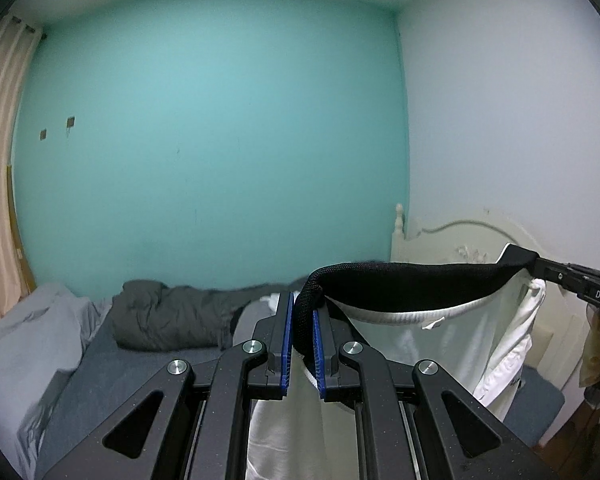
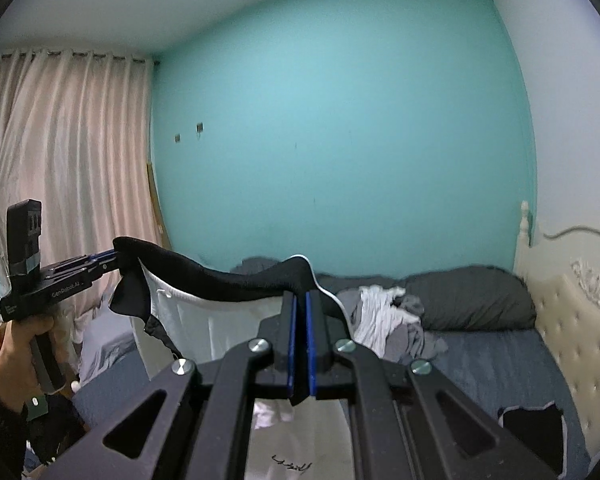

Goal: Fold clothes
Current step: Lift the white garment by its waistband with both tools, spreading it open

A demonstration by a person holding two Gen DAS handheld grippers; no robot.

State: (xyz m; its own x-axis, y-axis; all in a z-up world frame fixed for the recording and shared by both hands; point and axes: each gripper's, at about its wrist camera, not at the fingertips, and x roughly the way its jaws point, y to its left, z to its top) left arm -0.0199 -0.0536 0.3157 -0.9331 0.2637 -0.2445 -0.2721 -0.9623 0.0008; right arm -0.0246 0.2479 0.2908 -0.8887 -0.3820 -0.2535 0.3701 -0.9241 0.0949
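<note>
Both grippers sit closest to my cameras, and each is clamped on the black collar band point(image 1: 400, 286) of a white shirt point(image 1: 452, 344) that hangs in the air above the bed point(image 2: 496, 356). My left gripper point(image 1: 300, 344) has its blue pads point(image 1: 287, 344) pinched on one end of the band, my right gripper point(image 2: 301, 344) on the other, with the band sagging slack between them. I think the biggest risk is the shirt's loose body dragging into the pile of clothes point(image 2: 392, 320) or the dark pillow point(image 2: 468, 296) as I lower it, so it lands bunched. A smaller one: the grip is only on the thick band, and a sharp tug apart could slip it from the pads.
</note>
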